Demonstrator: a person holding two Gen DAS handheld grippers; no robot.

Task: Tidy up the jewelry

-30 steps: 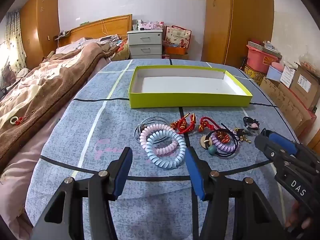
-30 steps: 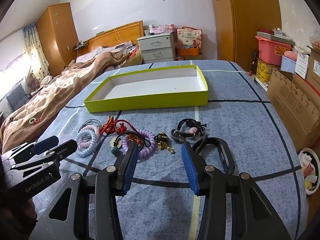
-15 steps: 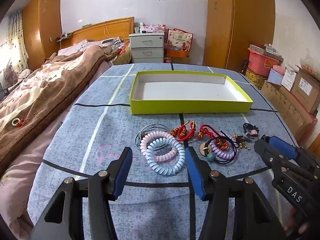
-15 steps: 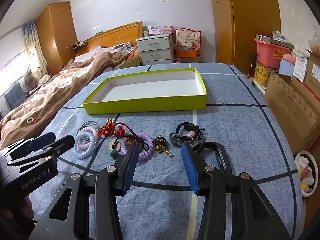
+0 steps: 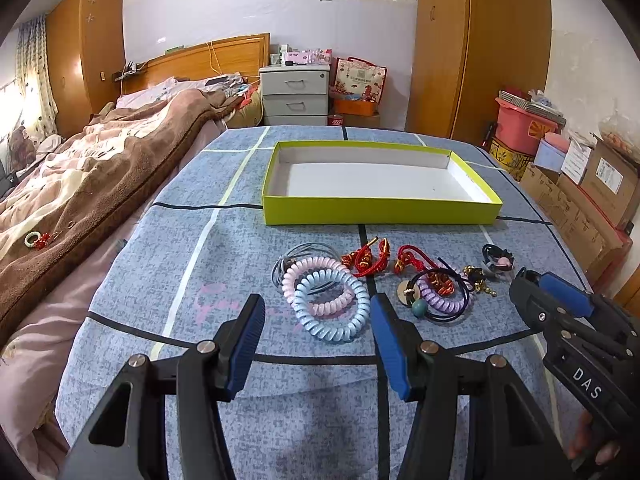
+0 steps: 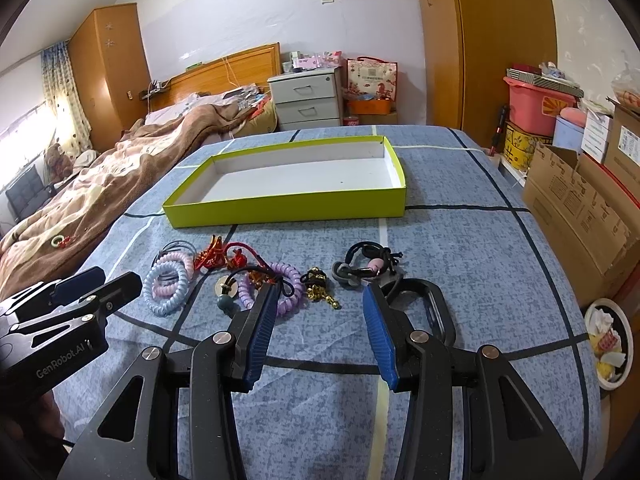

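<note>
Jewelry lies in a loose row on the blue cloth: a light-blue coil tie [image 5: 352, 320] over a pink coil [image 5: 292, 276], red knotted cords [image 5: 366, 258], a purple coil [image 5: 436, 300], a gold charm [image 6: 320, 290] and a black tie with a pink bead [image 6: 372, 266]. Behind them sits an empty yellow-green box [image 5: 380, 210] [image 6: 288, 208]. My left gripper [image 5: 315, 298] hovers open just short of the blue coil. Open too, my right gripper [image 6: 320, 288] hangs near the gold charm and holds nothing. Each gripper also shows at the edge of the other's view.
A black carabiner-shaped ring [image 6: 438, 308] lies right of my right fingers. A brown blanket [image 5: 100, 184] with a small ring on it borders the cloth on the left. Cardboard boxes [image 6: 580, 216] stand along the right, and a bowl of scraps [image 6: 610, 340] sits low at the right.
Both views have shifted slightly, with a little more wall showing. The jewelry has not moved, and both grippers stay open and hold nothing.
</note>
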